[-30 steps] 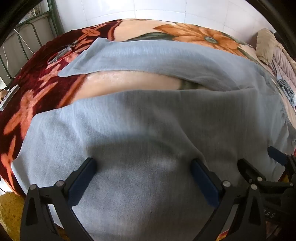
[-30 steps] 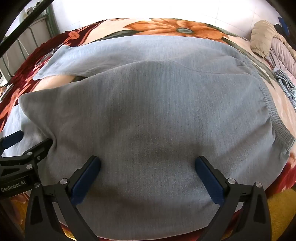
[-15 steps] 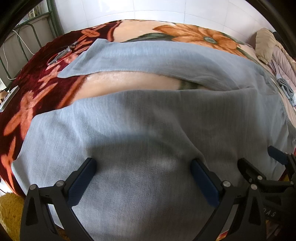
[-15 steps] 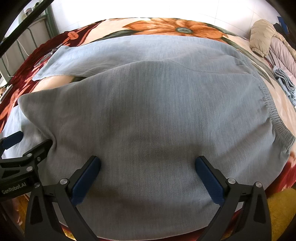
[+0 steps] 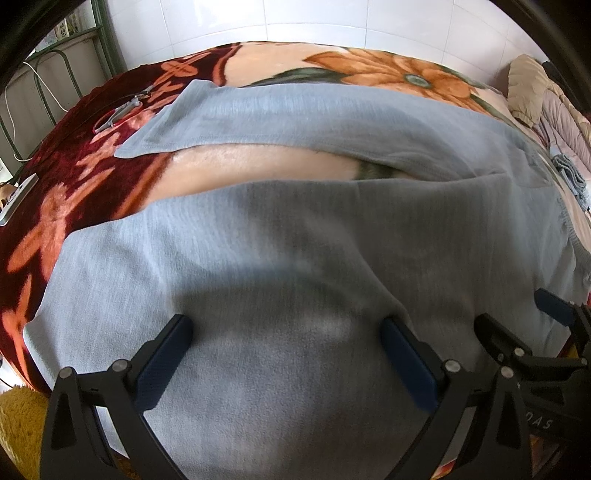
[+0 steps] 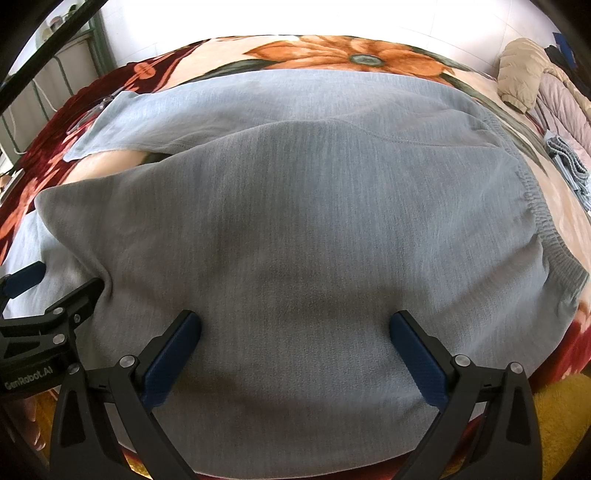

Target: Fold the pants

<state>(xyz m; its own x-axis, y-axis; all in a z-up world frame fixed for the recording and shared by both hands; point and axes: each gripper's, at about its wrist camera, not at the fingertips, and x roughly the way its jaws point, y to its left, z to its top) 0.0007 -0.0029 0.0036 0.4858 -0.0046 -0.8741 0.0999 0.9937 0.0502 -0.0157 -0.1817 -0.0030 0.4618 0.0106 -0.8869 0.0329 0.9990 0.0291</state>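
Both grippers hover low, side by side, over the grey pants (image 6: 332, 221), jaws spread wide: left gripper (image 5: 284, 332) above a leg, right gripper (image 6: 295, 325) near the waistband. The pants lie flat on a floral blanket (image 5: 74, 177) covering the bed; white tiled wall (image 5: 295, 22) behind.

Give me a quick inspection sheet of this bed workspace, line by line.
Surface: floral blanket over a bed.
Job's things: grey pants spread flat, legs apart, waistband on the right.
Clutter: clothes pile; small folded cloth; clip-like tool.
Grippers: left gripper and right gripper both open, low over the near leg.
Cables: white cable by the rail.
Surroundings: tiled wall; green metal rail.
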